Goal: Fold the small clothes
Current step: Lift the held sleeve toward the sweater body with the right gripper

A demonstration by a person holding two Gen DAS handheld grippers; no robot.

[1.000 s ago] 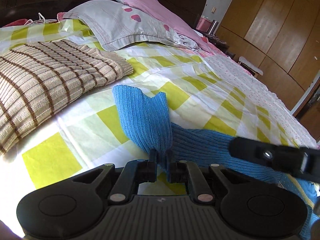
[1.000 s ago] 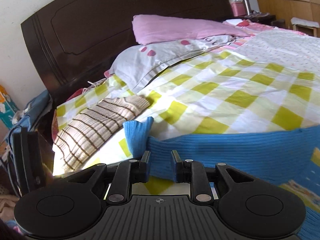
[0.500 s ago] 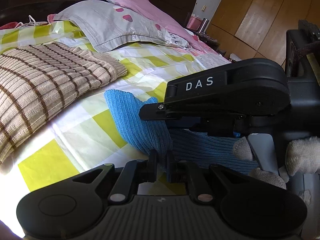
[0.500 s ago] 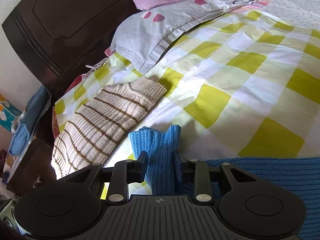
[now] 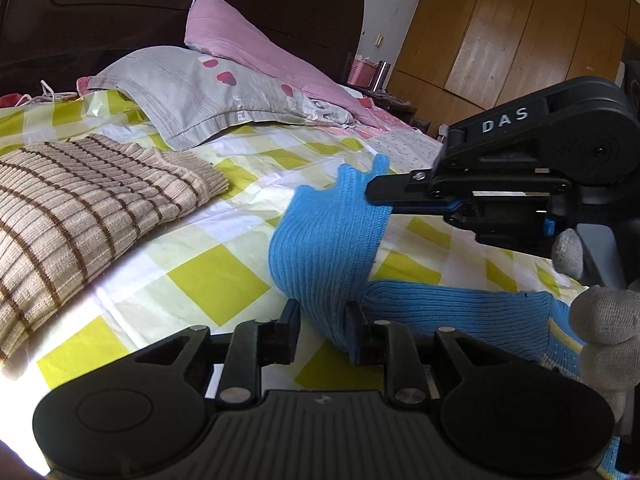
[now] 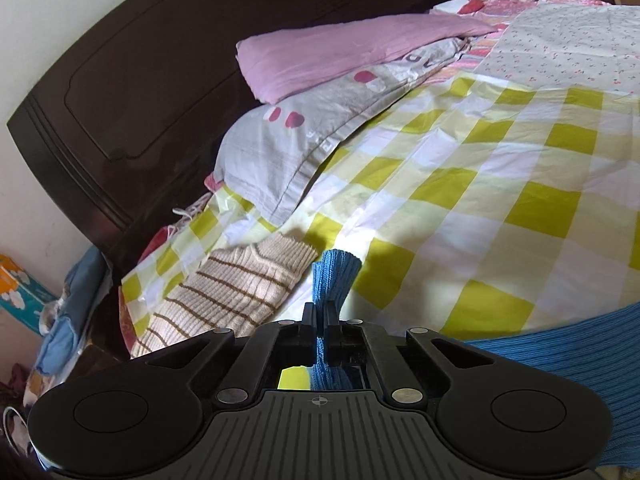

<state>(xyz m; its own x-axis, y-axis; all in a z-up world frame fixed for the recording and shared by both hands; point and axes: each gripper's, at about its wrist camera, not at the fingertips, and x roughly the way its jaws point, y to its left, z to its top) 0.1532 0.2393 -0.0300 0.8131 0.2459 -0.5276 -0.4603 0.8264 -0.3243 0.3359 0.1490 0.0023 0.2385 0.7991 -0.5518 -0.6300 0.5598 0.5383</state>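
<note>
A blue knit garment lies on the checked bed sheet (image 5: 208,280), and its sleeve (image 5: 328,240) is lifted and bent upward. My right gripper (image 5: 374,192) comes in from the right and is shut on the sleeve's cuff end. In the right wrist view the cuff (image 6: 334,272) sticks up out of the shut right gripper (image 6: 319,316), with the garment's body (image 6: 560,344) at the lower right. My left gripper (image 5: 321,322) is opening. The sleeve's lower part stands between its jaws, against the right finger only.
A folded beige sweater with brown stripes (image 5: 80,208) lies left of the blue garment. A grey pillow (image 5: 208,92) and a pink pillow (image 5: 256,52) rest against the dark headboard (image 6: 140,80). Wooden wardrobes (image 5: 500,40) stand at the far right. A gloved hand (image 5: 604,320) holds the right gripper.
The right gripper moved in from the right, closed on the sleeve's cuff and raised it. The left gripper's jaws, earlier pinched on the sleeve, have parted.
</note>
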